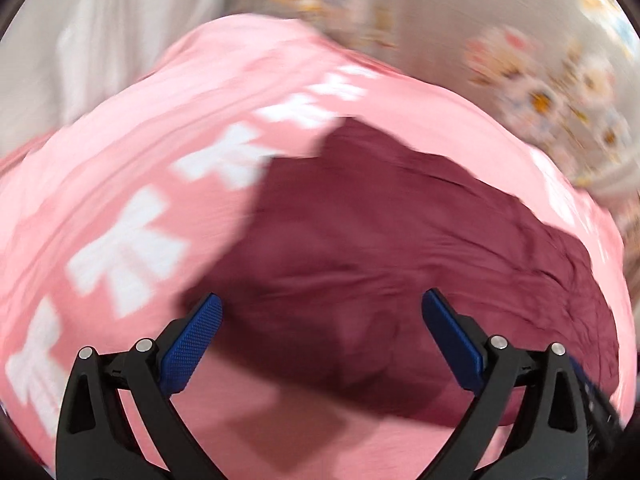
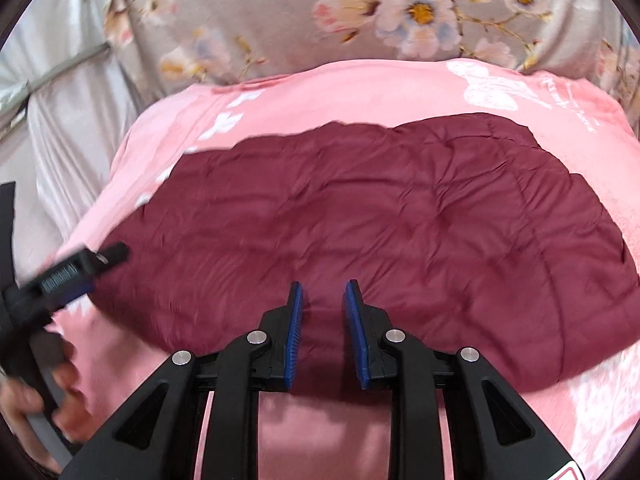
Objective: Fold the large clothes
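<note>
A big dark red puffy garment (image 2: 360,232) lies spread out flat on a pink blanket (image 2: 320,96). The blanket has white shapes printed on it, like bows and a butterfly. Under the blanket there is a grey bed cover with flowers (image 2: 416,8). At the far left of the right camera's view there is plain, shiny grey cloth (image 2: 72,120).

The right tongs (image 2: 323,292) hang just over the near edge of the red garment. The two blue pads are a little apart, with a small gap between them. Nothing is in the gap, so these tongs hold nothing. You can see the red cloth through the gap.

The left tongs (image 1: 320,304) are spread wide. The blue pads (image 1: 192,340) stand far from each other and hold nothing. They point at the left part of the red garment, near where it meets the pink blanket. The left camera's picture is blurry, so the white bows (image 1: 128,248) on the blanket look smeared.

In the right camera's view, the left tongs also show at the left edge as a blurry black and blue shape. A hand (image 2: 36,404) grips the handle there, low in the corner, over the pink blanket beside the garment's left end.
</note>
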Tool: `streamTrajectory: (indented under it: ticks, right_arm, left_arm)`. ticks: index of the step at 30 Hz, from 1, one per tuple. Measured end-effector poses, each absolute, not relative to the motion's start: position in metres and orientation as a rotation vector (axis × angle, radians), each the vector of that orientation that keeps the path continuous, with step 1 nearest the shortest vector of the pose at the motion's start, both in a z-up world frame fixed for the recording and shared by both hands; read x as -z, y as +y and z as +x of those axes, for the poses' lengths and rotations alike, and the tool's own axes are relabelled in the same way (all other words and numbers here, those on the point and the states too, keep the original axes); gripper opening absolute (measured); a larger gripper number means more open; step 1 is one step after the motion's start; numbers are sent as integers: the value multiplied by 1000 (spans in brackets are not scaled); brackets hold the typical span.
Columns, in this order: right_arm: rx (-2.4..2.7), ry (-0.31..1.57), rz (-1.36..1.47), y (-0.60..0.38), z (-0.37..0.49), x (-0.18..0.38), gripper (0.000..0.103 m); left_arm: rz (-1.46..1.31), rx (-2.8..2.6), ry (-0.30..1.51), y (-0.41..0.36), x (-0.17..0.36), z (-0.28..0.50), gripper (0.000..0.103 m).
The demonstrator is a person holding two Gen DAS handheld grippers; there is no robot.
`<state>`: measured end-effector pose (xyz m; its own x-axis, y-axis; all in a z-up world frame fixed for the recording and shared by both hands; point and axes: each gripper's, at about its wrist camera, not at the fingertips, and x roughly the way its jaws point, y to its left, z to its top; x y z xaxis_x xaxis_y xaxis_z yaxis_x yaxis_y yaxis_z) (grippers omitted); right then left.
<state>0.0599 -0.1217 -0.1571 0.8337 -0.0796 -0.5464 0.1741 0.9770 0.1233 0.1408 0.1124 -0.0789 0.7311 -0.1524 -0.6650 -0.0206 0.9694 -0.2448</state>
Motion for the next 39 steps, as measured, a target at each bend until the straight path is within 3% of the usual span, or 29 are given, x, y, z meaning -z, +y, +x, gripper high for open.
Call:
streamTrajectory:
  ticks: [5, 11, 15, 18, 23, 26, 33, 39]
  right_arm:
    - [154, 580, 132, -117, 64, 172, 23]
    - [136, 583, 163, -121, 61, 172, 22]
    - [99, 537, 201, -119, 48, 160, 15]
    - [82, 564, 167, -108, 51, 164, 4]
    - [72, 599, 207, -116, 58, 180, 2]
    - [37, 613, 279, -127, 62, 186, 0]
    - [12, 611, 378, -142, 54, 186, 0]
    - [67, 567, 412, -164, 7, 169, 0]
  left_arm:
    - [-400, 67, 844, 152, 106, 151, 98]
    - [-438, 133, 834, 145, 107, 159, 98]
    - [-448, 185, 847, 135, 106, 164, 96]
    - [-470, 225, 858, 131, 103, 162, 78]
    - [-440, 308, 835, 117, 77, 155, 33]
    - [-364, 376, 764, 100, 43, 140, 22]
    - [-204, 612, 618, 18, -32, 90, 15]
    - [-68, 762, 583, -71, -49, 61, 14]
